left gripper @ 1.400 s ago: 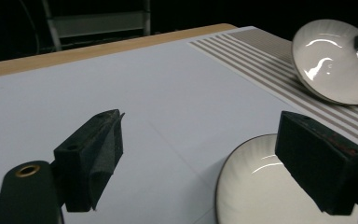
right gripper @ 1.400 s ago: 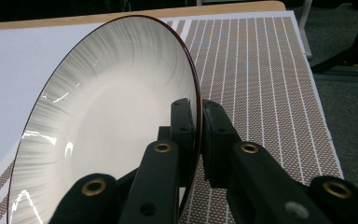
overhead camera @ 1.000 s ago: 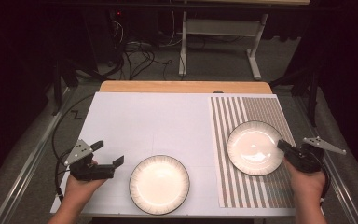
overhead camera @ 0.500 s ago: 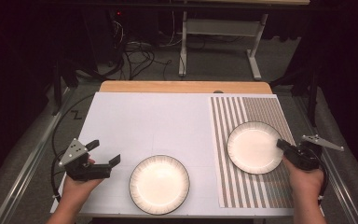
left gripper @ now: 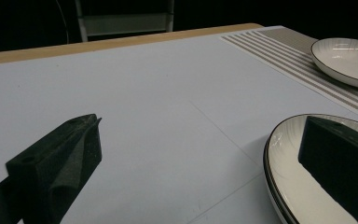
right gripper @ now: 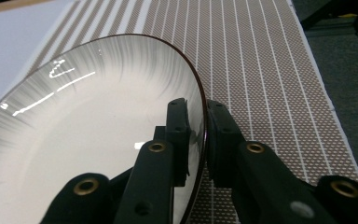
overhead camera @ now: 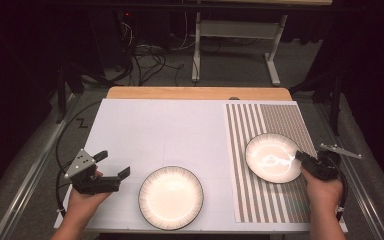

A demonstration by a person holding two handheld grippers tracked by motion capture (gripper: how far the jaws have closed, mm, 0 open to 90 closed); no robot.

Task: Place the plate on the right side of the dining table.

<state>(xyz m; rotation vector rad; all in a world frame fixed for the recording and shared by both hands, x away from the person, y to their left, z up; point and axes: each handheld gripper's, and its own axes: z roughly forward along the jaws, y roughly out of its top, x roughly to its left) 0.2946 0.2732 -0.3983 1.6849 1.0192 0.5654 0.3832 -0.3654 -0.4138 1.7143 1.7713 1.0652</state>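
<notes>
Plate [right gripper: 88, 140] on striped mat [right gripper: 270, 70]: stiff, glossy, breakable, pinched at rim by right gripper [right gripper: 198, 123]; left gripper [overhead camera: 111, 165] gaped wide, empty.

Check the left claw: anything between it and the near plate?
Nothing visible. The left claw stands open just left of the near plate on the white mat, one jaw already over its rim. The right claw pinches the rim of the far plate on the striped mat.

White table cover [overhead camera: 160, 135], wooden table edge [overhead camera: 195, 93], near plate [overhead camera: 171, 197] on it, cables on floor [overhead camera: 145, 55], white metal frame [overhead camera: 235, 30] behind.
</notes>
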